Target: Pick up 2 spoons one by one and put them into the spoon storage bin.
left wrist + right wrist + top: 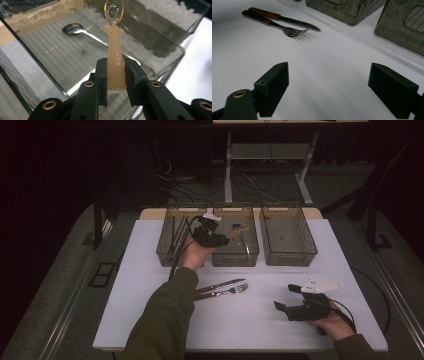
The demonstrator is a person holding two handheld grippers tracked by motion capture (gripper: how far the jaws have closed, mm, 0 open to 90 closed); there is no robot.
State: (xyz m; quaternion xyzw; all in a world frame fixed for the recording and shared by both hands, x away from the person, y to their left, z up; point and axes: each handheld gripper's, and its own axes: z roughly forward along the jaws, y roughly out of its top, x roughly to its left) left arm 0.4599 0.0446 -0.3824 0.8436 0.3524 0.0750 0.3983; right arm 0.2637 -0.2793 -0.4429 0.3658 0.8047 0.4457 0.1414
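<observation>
High view: the left gripper (223,240) hovers over the middle bin (235,256), inside its rim; the right gripper (287,297) rests near right on bare table (150,310).

Left gripper view: jaws clamp the orange spoon (115,67) above a metal spoon (75,28).

Right gripper view: jaws spread wide, holding nothing; knife (284,18) and fork (272,23) far left.

High view looks down over the table (240,320), left gripper view close above the middle bin (45,50), right gripper view low, facing knife (287,21) and fork (284,28)

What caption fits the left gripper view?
Left gripper clamps a peach-handled spoon above the middle clear bin, where a metal spoon already lies.
</observation>
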